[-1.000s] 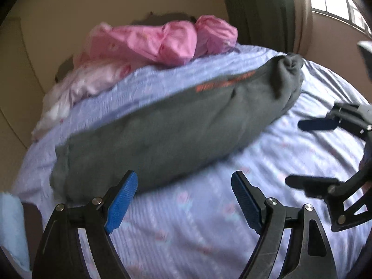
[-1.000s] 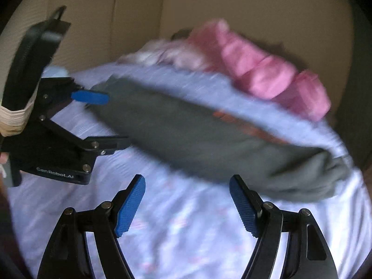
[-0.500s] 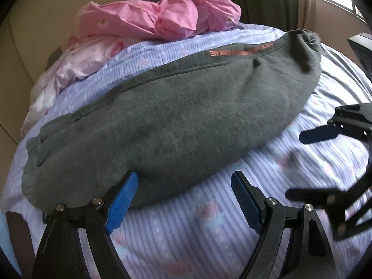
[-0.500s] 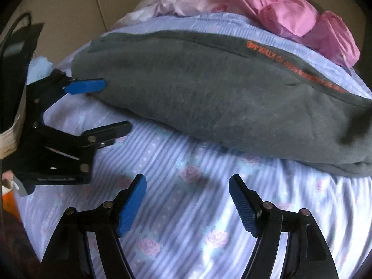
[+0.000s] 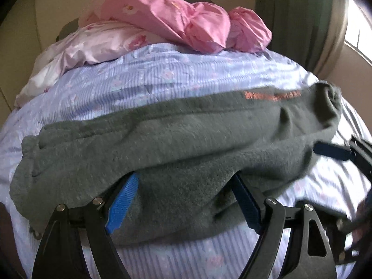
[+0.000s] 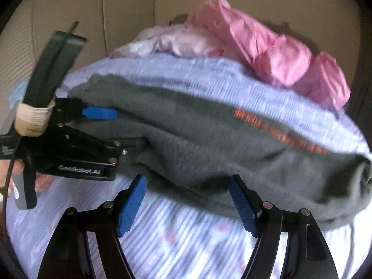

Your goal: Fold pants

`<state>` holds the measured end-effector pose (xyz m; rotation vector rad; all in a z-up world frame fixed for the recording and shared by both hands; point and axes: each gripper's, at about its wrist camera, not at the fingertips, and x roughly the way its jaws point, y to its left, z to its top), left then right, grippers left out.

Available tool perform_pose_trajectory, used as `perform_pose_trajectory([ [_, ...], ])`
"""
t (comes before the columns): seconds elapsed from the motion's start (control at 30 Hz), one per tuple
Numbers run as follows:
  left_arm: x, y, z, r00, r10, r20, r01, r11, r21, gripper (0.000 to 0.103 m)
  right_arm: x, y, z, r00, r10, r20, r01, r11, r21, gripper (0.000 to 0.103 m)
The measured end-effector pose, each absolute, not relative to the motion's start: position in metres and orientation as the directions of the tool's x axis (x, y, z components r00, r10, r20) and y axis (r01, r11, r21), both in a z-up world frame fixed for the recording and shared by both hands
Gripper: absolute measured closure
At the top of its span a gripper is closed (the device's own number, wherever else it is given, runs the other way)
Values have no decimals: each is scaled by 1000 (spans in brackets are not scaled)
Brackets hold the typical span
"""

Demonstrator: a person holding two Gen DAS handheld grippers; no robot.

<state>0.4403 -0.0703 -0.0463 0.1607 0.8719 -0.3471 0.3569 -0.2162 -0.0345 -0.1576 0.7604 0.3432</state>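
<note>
Grey fleece pants (image 5: 186,139) with orange lettering (image 5: 272,95) lie lengthwise across the bed. My left gripper (image 5: 186,181) is open and wide, its blue pads pushed in at the pants' near edge, with cloth lying loosely between and over the fingertips. In the right wrist view the pants (image 6: 197,139) fill the middle. My right gripper (image 6: 187,181) is open too, its tips at the near edge under a fold. The left gripper (image 6: 121,127) shows at the left by the pants' end. The right gripper (image 5: 325,181) appears blurred at the right.
The bed has a lilac striped floral sheet (image 5: 162,69). Crumpled pink bedding (image 5: 174,18) and a pale floral quilt (image 5: 93,44) are piled at the far side. A green curtain (image 5: 293,11) and a window (image 5: 358,34) stand at the right. A hand (image 6: 41,181) holds the left gripper.
Both grippers have moved forward to the pants' near edge. The cloth now reaches between the left fingers and is rumpled there. Both jaws stay as wide as before.
</note>
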Motion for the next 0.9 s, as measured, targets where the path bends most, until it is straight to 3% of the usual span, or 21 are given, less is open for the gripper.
perform_pose_trajectory([
  [0.23, 478, -73, -45, 560, -213, -800, 308, 951, -37, 21, 342, -211, -35, 627, 322, -710, -409, 911, 51, 29],
  [0.4, 480, -59, -36, 528, -281, -802, 321, 940, -118, 23, 352, -201, -43, 590, 416, -692, -445, 882, 151, 29],
  [0.53, 481, -48, -41, 499, -317, -806, 329, 930, -162, 28, 372, -189, -51, 534, 525, -663, -467, 836, 287, 44],
  [0.6, 479, -47, -41, 496, -325, -805, 337, 926, -167, 29, 381, -181, -64, 490, 560, -668, -460, 817, 348, 45],
  [0.9, 461, -24, -36, 514, -327, -793, 352, 923, -153, 35, 414, -176, -85, 528, 543, -653, -351, 839, 415, 45],
])
